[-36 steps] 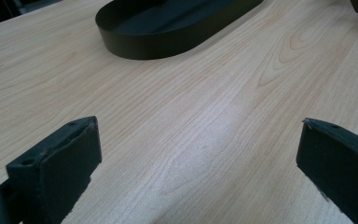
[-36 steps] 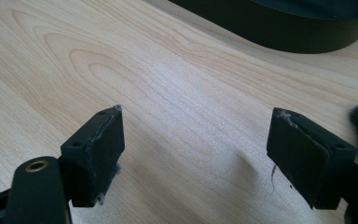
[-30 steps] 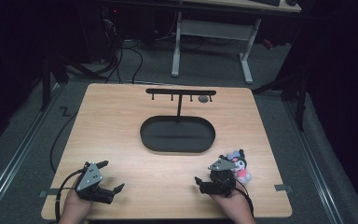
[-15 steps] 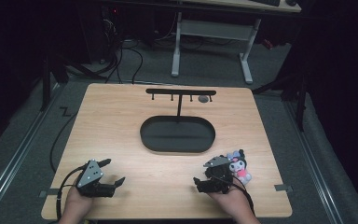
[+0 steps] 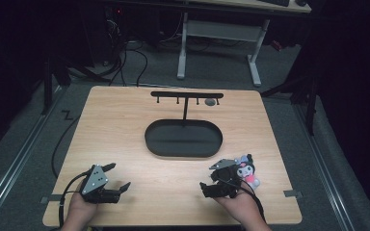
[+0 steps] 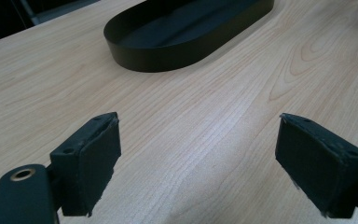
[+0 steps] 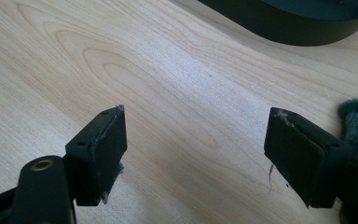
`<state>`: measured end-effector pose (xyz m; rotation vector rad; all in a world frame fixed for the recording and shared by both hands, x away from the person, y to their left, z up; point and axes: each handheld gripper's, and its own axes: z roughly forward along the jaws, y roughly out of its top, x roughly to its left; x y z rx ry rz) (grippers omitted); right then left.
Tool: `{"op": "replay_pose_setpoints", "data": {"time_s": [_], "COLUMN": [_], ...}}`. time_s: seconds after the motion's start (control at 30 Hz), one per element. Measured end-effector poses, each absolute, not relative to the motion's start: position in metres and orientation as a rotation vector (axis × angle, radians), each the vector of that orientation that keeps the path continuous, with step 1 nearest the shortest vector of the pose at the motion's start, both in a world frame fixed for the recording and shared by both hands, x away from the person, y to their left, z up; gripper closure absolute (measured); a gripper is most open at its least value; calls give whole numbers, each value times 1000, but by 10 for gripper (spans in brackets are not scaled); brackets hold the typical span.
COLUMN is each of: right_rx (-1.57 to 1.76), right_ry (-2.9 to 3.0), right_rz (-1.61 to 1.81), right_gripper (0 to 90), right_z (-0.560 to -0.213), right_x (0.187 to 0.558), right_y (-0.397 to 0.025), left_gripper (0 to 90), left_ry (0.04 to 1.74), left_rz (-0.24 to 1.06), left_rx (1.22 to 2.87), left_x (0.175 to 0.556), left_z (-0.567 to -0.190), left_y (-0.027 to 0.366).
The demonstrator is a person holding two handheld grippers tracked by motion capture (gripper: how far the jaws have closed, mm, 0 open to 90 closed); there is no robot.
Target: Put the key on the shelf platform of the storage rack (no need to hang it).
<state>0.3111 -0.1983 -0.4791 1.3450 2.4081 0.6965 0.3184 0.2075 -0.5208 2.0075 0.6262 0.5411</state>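
A small plush toy (image 5: 246, 171) with a dark head and a pink body lies on the wooden table (image 5: 125, 130) at the front right. My right gripper (image 5: 207, 179) rests just left of it, open, with bare wood between its jaws. In the right gripper view (image 7: 196, 154) a fuzzy dark part of the plush toy (image 7: 356, 120) touches the outer side of the right-hand jaw. My left gripper (image 5: 118, 176) sits at the front left, open over bare wood, as the left gripper view (image 6: 198, 163) confirms.
A black oval tray (image 5: 183, 150) sits mid-table, also seen ahead in the left gripper view (image 6: 168, 56) and in the right gripper view (image 7: 298, 28). Behind it stands a black T-shaped hook rack (image 5: 187, 95) with a small grey item (image 5: 210, 102). Desk legs and cables lie beyond the table.
The left gripper has swung its jaws slightly to the right. The right gripper has drifted a little left of the plush toy. The toy has not moved.
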Motion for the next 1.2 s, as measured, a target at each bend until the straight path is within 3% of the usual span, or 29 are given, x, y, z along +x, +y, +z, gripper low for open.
{"op": "replay_pose_setpoints", "data": {"time_s": [0.2,0.6,1.2], "right_rx": [1360,1367,1345], "right_ry": [2442,2539,2609], "right_rz": [657,514,389], "right_gripper": [221,256,230], "right_z": [-481,-487,-480], "right_x": [316,325,325], "right_y": [-200,-195,-201], "left_gripper": [147,149,149], "left_ry": [649,642,620], "left_rz": [481,491,524], "left_rx": [1987,1996,2019], "left_x": [319,320,319], "left_z": [-521,-521,-523], "left_y": [211,211,209]}}
